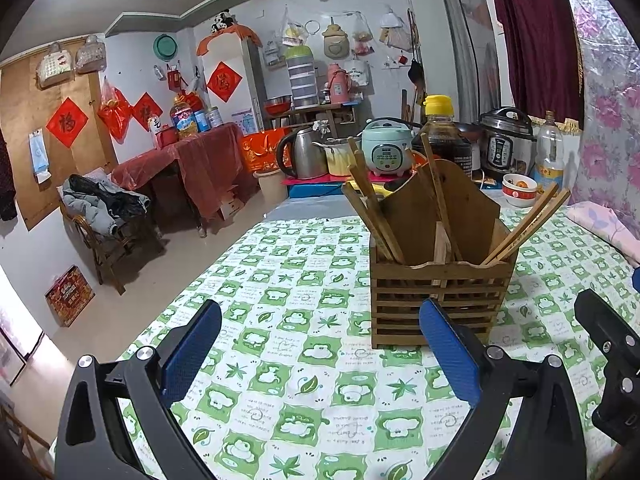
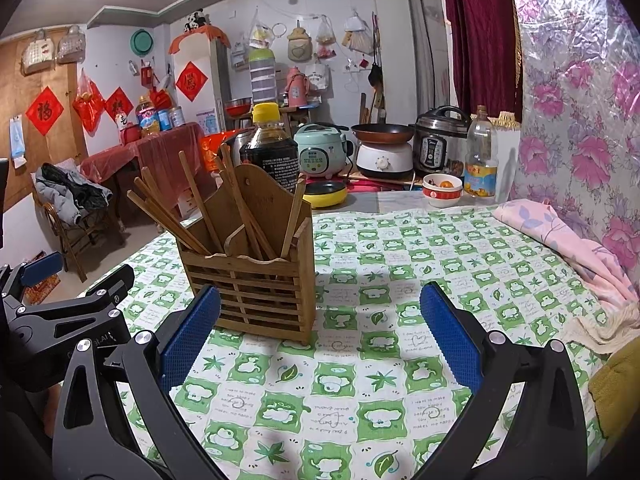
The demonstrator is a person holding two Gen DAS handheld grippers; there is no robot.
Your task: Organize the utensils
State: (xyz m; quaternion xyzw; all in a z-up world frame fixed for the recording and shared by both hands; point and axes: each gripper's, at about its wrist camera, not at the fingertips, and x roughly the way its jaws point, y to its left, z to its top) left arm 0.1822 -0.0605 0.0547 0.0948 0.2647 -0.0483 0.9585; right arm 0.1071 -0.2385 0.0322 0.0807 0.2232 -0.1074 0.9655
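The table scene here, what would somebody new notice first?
The wooden chopstick holder stands upright on the green-checked tablecloth, chopsticks fanning out of it. Both grippers, left and right, sit open and empty before it. Behind stands a dark sauce bottle.

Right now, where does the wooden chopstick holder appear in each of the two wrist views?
Left wrist view: the wooden chopstick holder stands right of centre on the green checked tablecloth, just beyond the left gripper's right finger.
Right wrist view: the holder stands left of centre, just beyond the right gripper's left finger.
Shared landmark: the dark bottle with a yellow cap behind it.
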